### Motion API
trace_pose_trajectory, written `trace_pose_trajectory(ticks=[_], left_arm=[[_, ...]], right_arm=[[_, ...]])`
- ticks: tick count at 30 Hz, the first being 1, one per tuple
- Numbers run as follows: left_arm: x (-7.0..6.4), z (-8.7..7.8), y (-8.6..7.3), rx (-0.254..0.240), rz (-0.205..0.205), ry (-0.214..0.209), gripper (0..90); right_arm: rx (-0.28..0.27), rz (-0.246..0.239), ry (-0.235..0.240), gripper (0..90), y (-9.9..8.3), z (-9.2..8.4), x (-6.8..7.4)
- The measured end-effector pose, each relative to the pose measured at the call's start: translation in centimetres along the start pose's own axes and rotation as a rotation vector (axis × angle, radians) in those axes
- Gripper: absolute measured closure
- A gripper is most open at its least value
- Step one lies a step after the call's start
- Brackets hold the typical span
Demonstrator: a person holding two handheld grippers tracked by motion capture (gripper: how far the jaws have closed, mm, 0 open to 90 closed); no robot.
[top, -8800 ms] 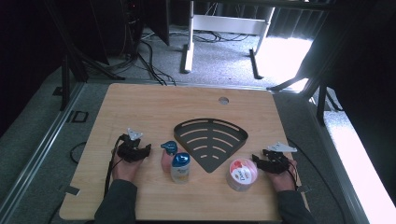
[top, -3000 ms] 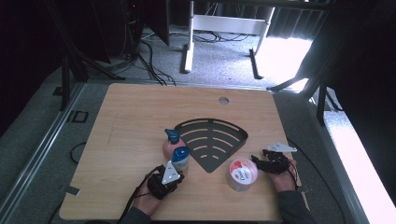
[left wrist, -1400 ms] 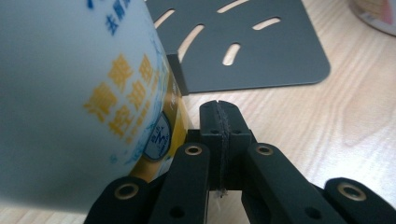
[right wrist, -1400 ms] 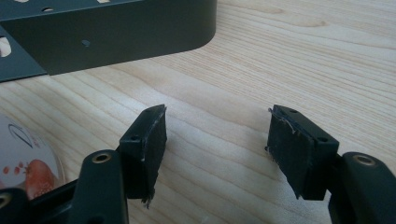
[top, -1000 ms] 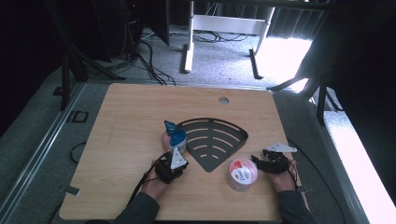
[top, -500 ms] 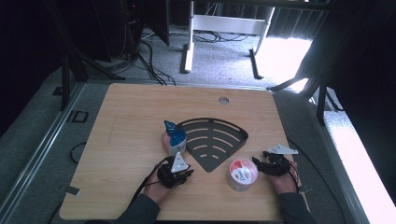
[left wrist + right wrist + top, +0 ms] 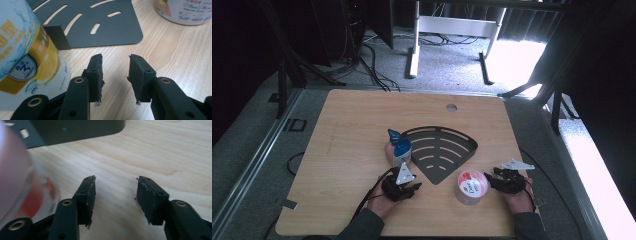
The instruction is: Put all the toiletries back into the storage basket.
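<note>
High view: I hold the left tool [image 7: 413, 187] just before the blue-capped bottle [image 7: 402, 151], the right tool [image 7: 490, 181] beside the red-lidded tub [image 7: 470, 187] on the table [image 7: 347, 130]; left gripper view: jaws just opening, empty, bottle label [image 7: 25, 57] with orange slice, writing unreadable, beside the dark rack [image 7: 100, 22]; right gripper view: jaws just closing, nothing between, tub [image 7: 22, 187] blurred alongside.

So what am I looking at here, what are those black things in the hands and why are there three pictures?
A person sits at a wooden table holding a two-jaw grasping tool in each hand. The high view looks down from above: the left tool is near the bottom middle, the right tool at the lower right. The other two pictures come from small cameras riding on each tool, looking along its black jaws. On the table lie a dark slotted fan-shaped tray, a blue-capped bottle standing at its left edge, and a round tub with a red and white lid. Both tools stand open with bare wood between the jaws, so neither holds anything.
</note>
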State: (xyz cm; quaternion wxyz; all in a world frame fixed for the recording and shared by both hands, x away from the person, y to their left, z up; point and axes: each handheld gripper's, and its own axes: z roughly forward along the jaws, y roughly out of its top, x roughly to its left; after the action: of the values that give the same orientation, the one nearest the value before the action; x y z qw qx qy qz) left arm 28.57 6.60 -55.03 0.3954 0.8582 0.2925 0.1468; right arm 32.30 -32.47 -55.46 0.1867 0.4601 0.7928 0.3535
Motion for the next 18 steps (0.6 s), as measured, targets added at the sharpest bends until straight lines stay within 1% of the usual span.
trace_pose_trajectory(ticks=[2,3,5,6,11,12,15,18], left_arm=[[0.0,0.0,0.0,0.001,-0.006,-0.005,63.2],[-0.1,0.0,0.1,0.007,-0.011,-0.014,62.5],[-0.1,0.0,0.2,0.008,-0.009,-0.016,61.6],[-0.2,0.1,0.3,0.008,-0.014,-0.026,61.0],[-0.6,0.2,0.6,0.003,-0.011,-0.045,59.4],[-0.7,0.3,0.7,0.001,-0.016,-0.051,59.1],[-1.0,0.6,1.0,0.008,-0.013,-0.061,57.9],[-1.5,0.8,1.4,0.007,-0.004,-0.079,57.2]], right_arm=[[0.003,-0.006,0.007,51.6,-0.2,-0.4,0.3],[0.0,-0.012,0.01,53.1,-0.4,-0.8,0.6],[-0.006,-0.021,0.009,54.8,-0.6,-1.3,0.8],[-0.012,-0.022,0.012,55.4,-0.7,-1.7,1.0],[-0.038,-0.017,0.044,55.7,-1.6,-3.4,1.5],[-0.045,-0.016,0.047,55.7,-1.7,-3.6,1.6],[-0.069,-0.006,0.072,55.6,-1.7,-4.1,1.8],[-0.079,-0.008,0.082,55.7,-1.6,-4.1,1.9]])
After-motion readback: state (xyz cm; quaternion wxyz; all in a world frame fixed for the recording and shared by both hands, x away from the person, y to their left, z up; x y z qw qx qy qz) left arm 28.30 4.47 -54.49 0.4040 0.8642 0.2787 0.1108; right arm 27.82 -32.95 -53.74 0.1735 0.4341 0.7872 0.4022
